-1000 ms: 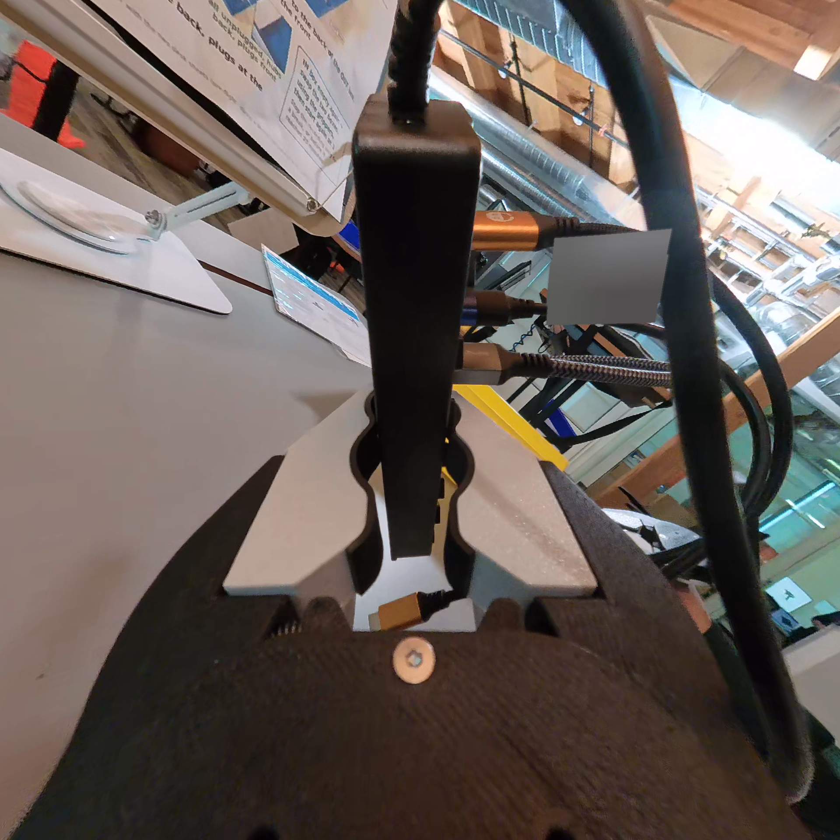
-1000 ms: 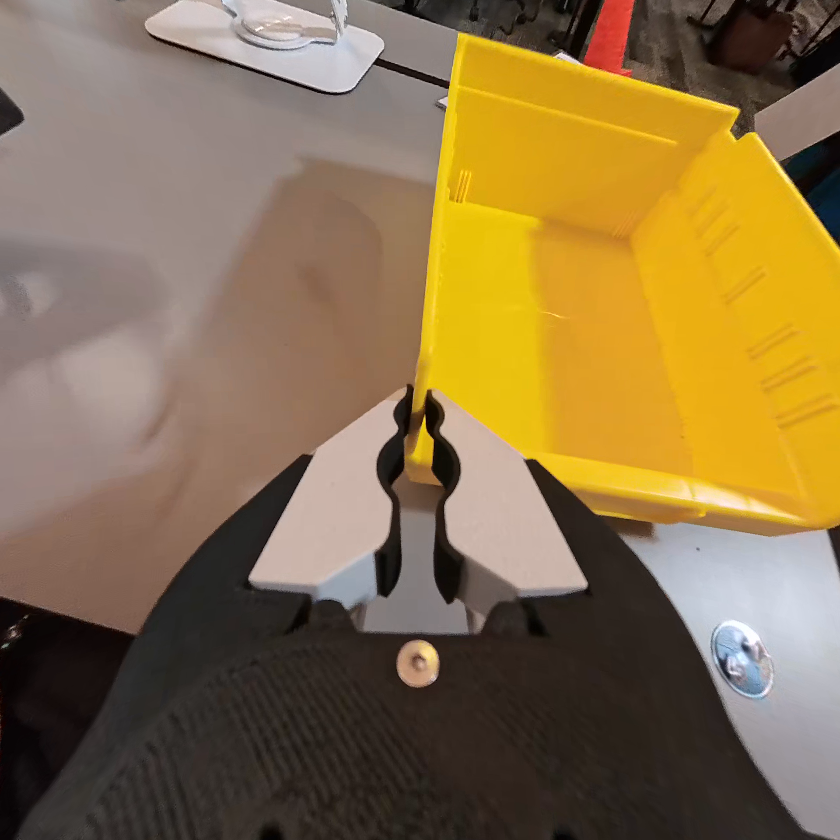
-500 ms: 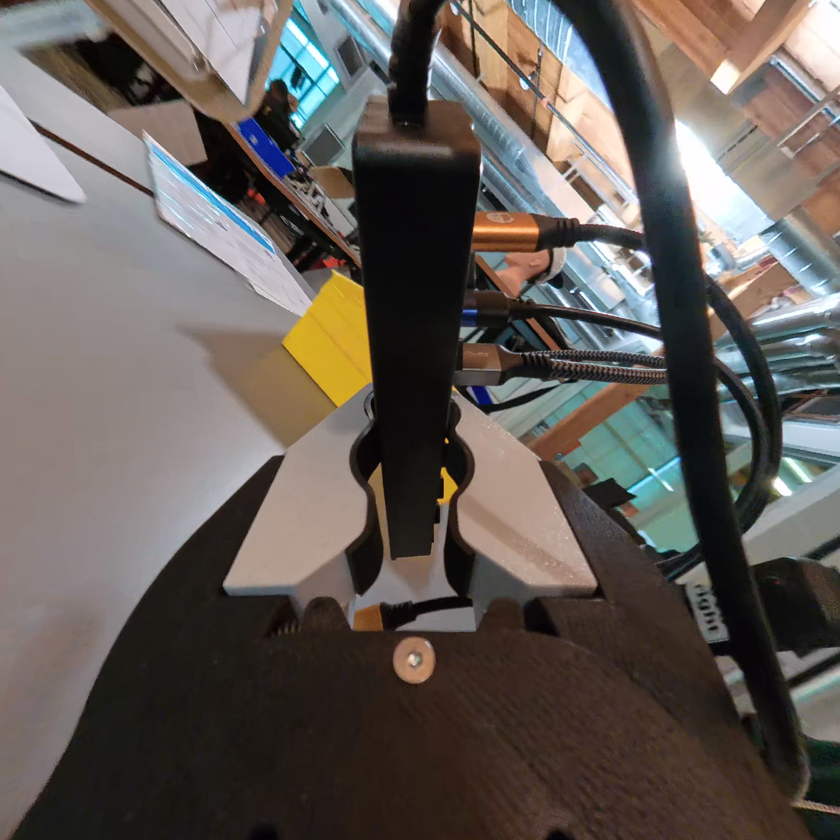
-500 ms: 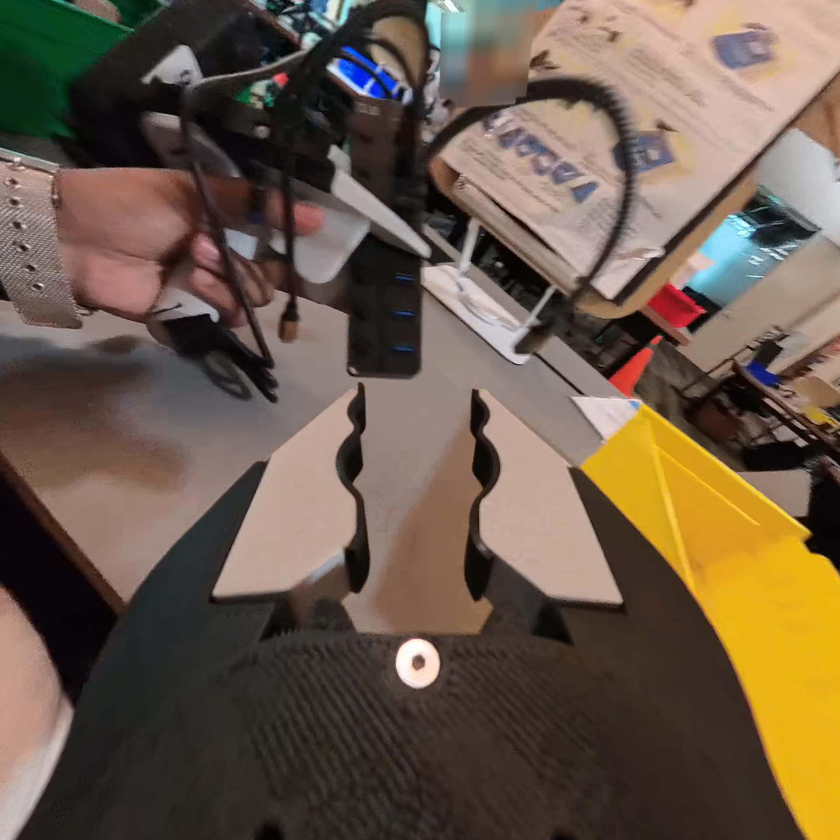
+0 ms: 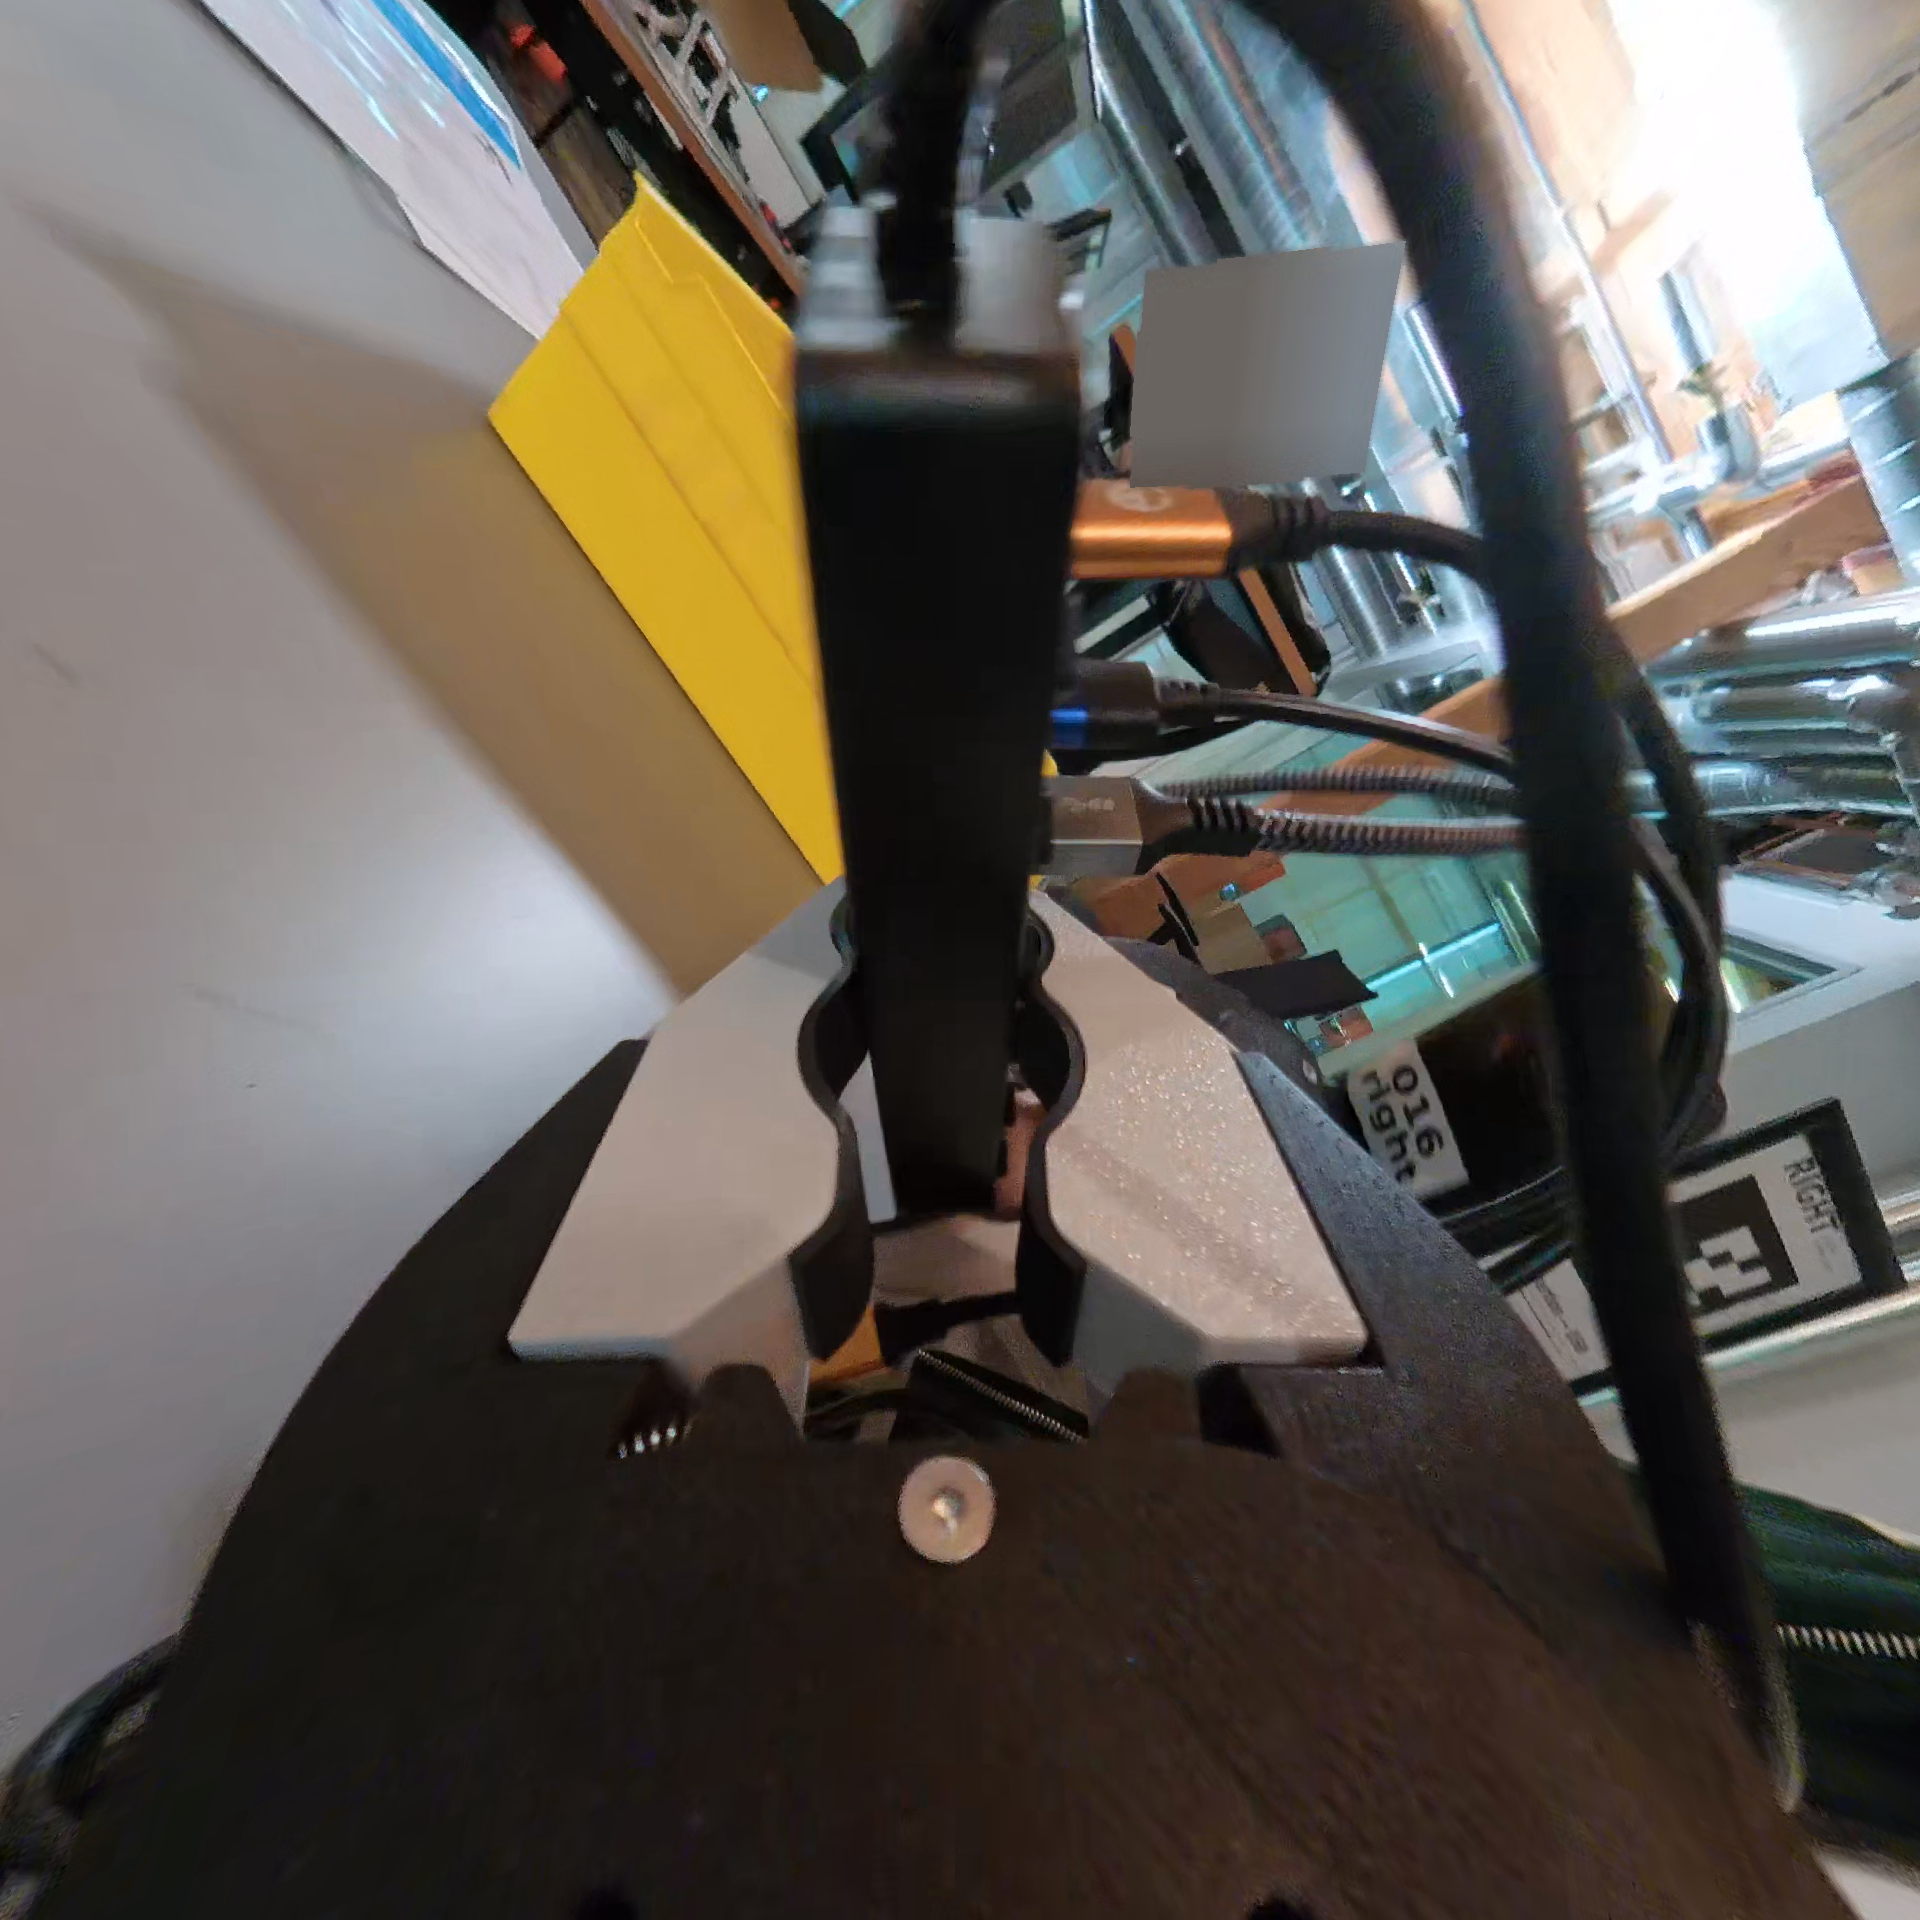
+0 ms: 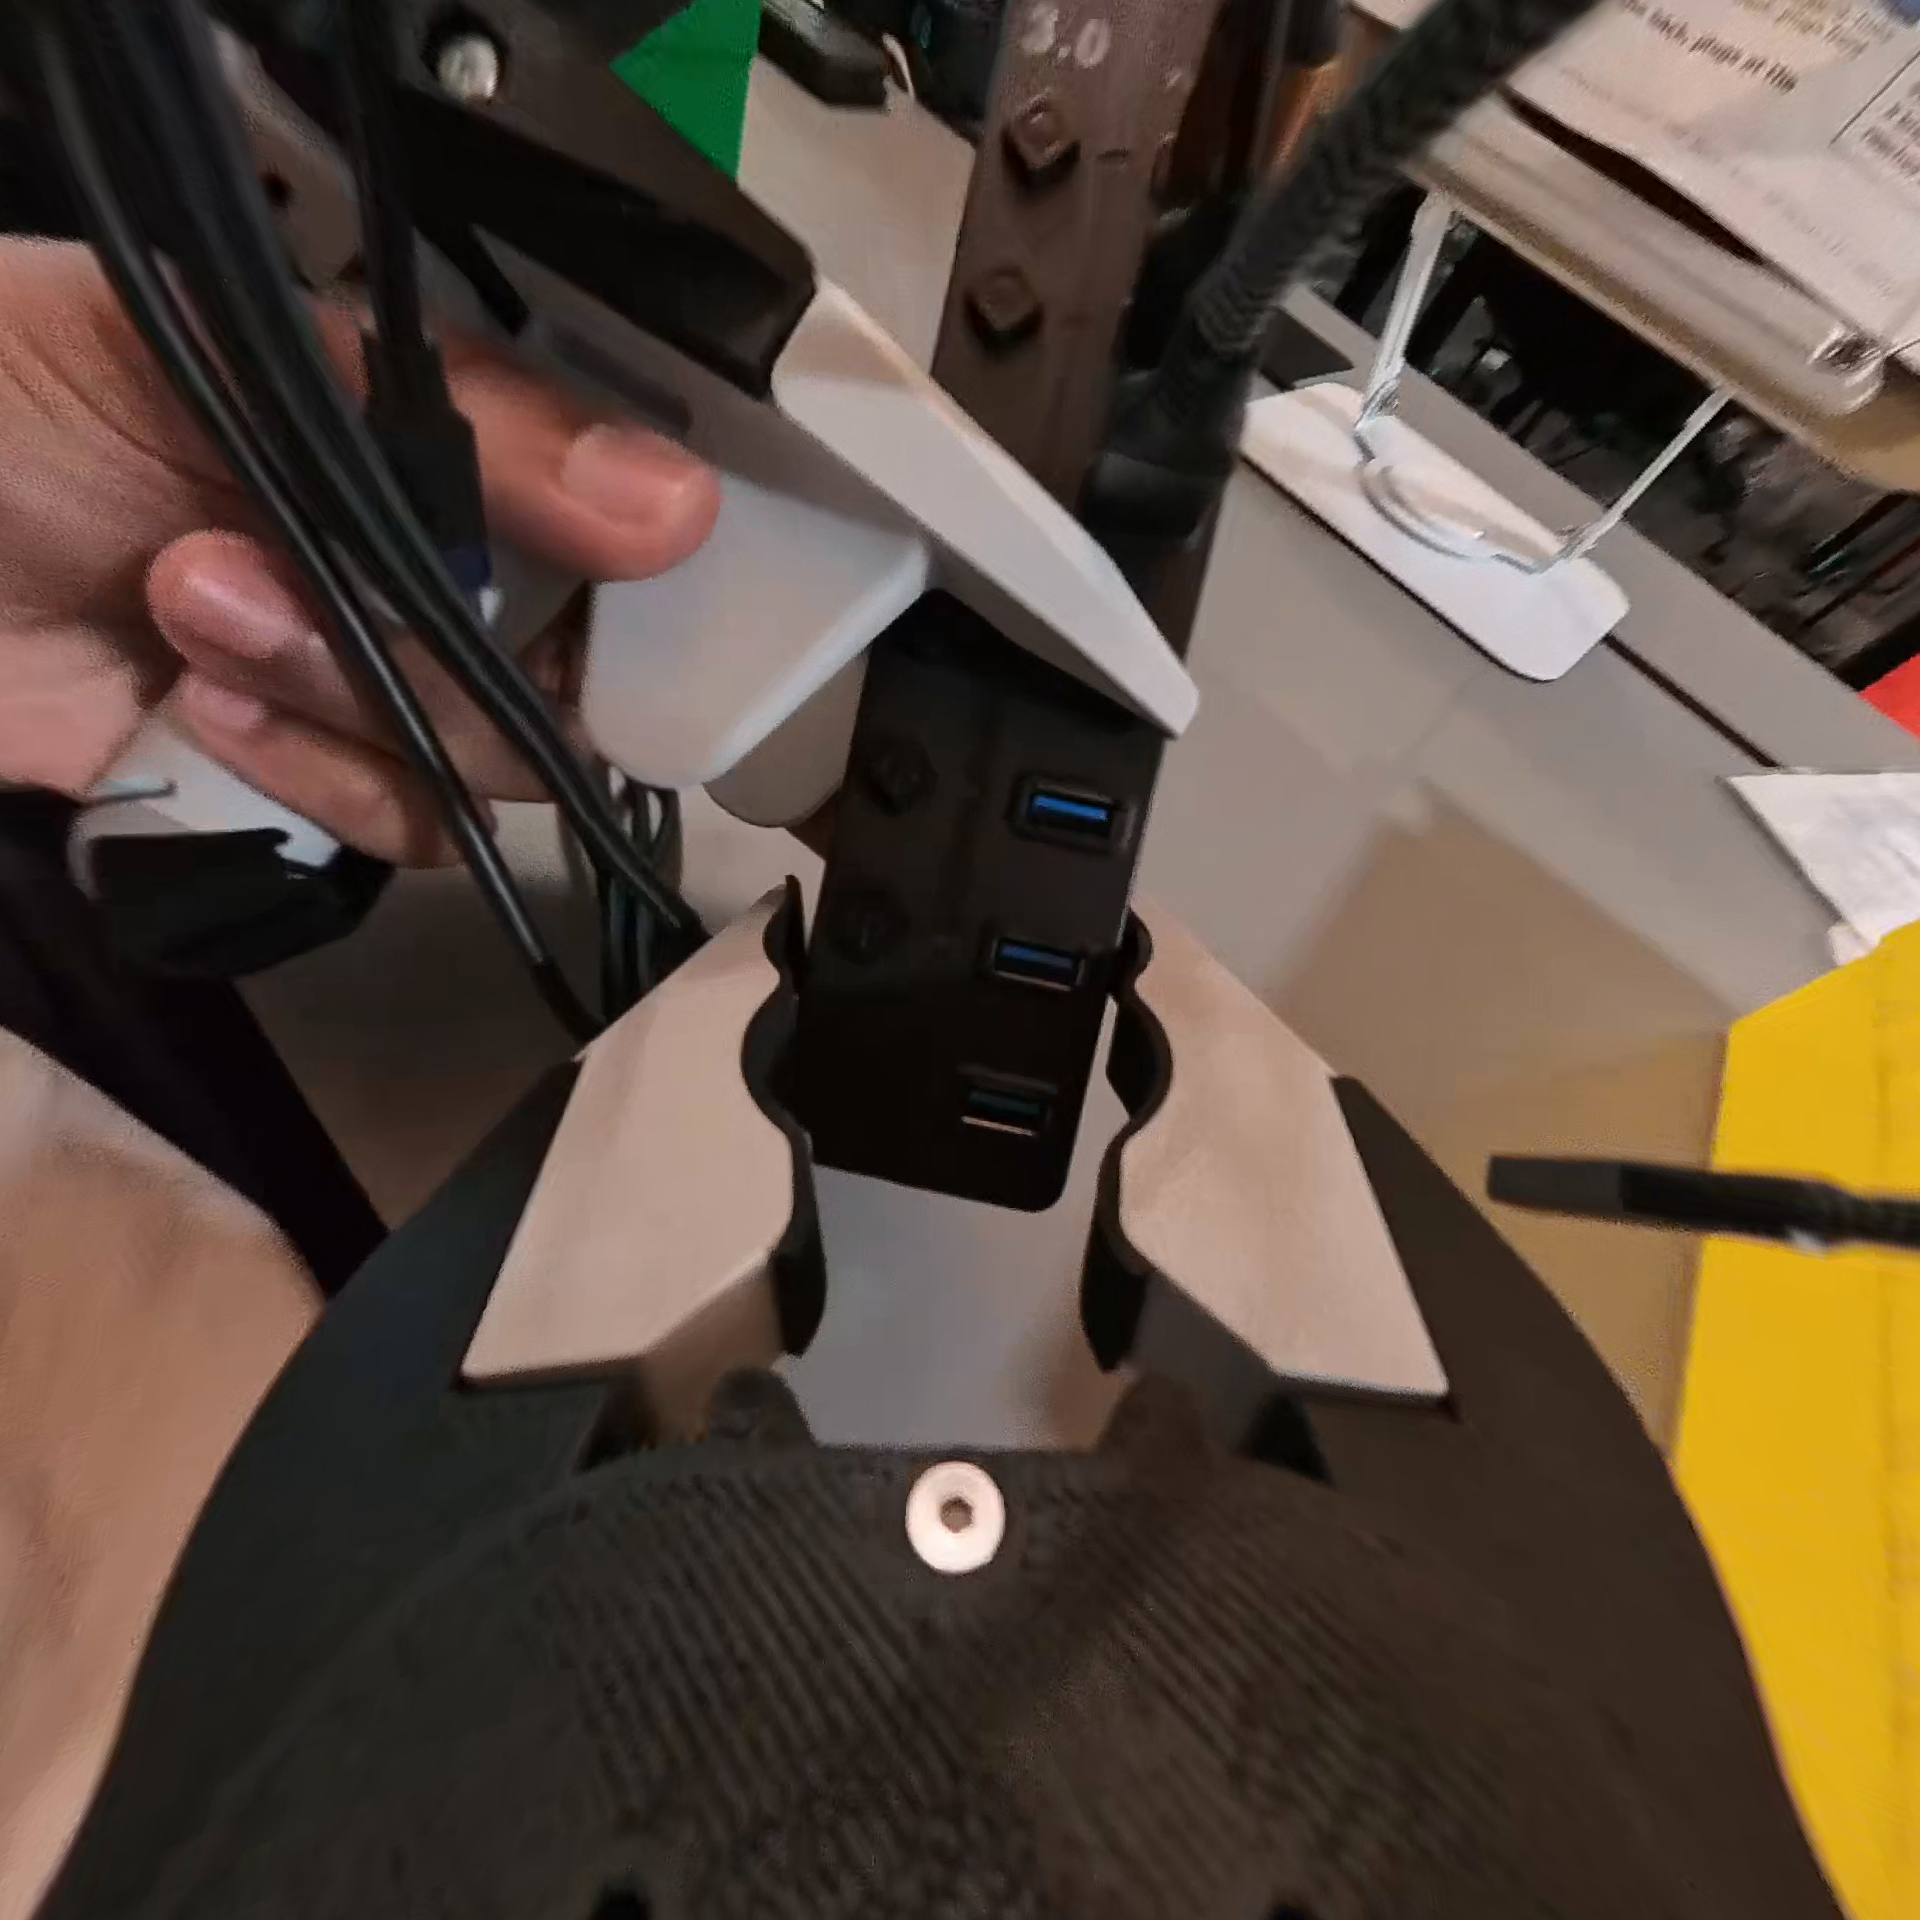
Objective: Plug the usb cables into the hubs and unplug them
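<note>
The left gripper is closed on the hub, a long black bar. It pinches the bar by its flat sides, near the low end. The hub stands up out of the gripper, up off the surface.

Three plugs stick out of the hub's right side. The top one is the orange plug. Under it is the dark plug with a blue band. Lowest is the silver plug with a braided cord. Their cords bend off to the right. A thick black cable comes out of the hub's top and loops down the right side.

The right gripper is open. Its fingers sit on both sides of the hub's low end. The hub is between them, but it is hard to tell if they touch it. On this side the hub has three blue ports in a row, all empty. A hand holds the left gripper just above, and thin black cords hang down past it.

A loose black plug pokes in from the right, near the right gripper. Behind it is the yellow bin, which sits on the surface. Farther back on the surface stands a white stand with a clear holder, and a sheet of paper lies close to the bin.
</note>
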The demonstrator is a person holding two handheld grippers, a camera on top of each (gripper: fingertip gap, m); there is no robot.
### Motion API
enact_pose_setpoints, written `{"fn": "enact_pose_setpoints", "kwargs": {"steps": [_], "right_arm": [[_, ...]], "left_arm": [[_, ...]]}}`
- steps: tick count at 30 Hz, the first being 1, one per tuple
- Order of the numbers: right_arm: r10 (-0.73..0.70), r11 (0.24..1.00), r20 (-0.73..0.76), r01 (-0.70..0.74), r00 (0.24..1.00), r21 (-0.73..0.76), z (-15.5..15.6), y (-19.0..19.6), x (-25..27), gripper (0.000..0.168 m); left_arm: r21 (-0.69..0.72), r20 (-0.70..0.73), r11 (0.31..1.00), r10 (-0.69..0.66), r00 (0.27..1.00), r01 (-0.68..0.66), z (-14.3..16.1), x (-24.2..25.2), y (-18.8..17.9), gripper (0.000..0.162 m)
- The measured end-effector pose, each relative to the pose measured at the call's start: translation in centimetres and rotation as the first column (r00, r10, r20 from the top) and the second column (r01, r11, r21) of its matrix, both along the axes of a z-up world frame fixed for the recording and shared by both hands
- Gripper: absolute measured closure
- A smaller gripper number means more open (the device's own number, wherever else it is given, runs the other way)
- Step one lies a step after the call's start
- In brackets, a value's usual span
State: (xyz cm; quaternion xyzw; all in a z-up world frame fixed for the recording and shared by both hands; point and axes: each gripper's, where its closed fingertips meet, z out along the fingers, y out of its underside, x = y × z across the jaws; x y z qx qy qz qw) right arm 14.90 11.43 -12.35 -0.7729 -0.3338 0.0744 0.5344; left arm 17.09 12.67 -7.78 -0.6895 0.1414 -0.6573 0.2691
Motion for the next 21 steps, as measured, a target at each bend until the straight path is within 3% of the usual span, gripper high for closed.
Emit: {"fn": "enact_pose_setpoints", "kwargs": {"steps": [5,12,17,21], "right_arm": [[0.014,1.000,-0.339,-0.023,0.941,-0.021,4.4,0.2,0.6,0.116],[0.005,1.000,-0.557,0.011,0.830,0.027,8.4,0.7,3.6,0.116],[0.010,0.985,-0.585,0.092,0.811,0.145,14.8,1.1,7.4,0.116],[-0.010,0.949,-0.557,0.183,0.831,0.256,21.6,0.4,11.7,0.116]], "left_arm": [[-0.042,0.027,0.999,0.002,1.000,-0.001,-0.1,-2.1,1.7,0.120],[-0.046,0.089,0.998,0.040,0.995,-0.036,-0.4,-4.0,3.3,0.119],[-0.007,0.187,0.988,0.154,0.970,-0.155,1.6,-6.7,5.1,0.119],[0.070,0.157,0.974,0.201,0.967,-0.214,1.9,-8.1,5.8,0.120]]}}
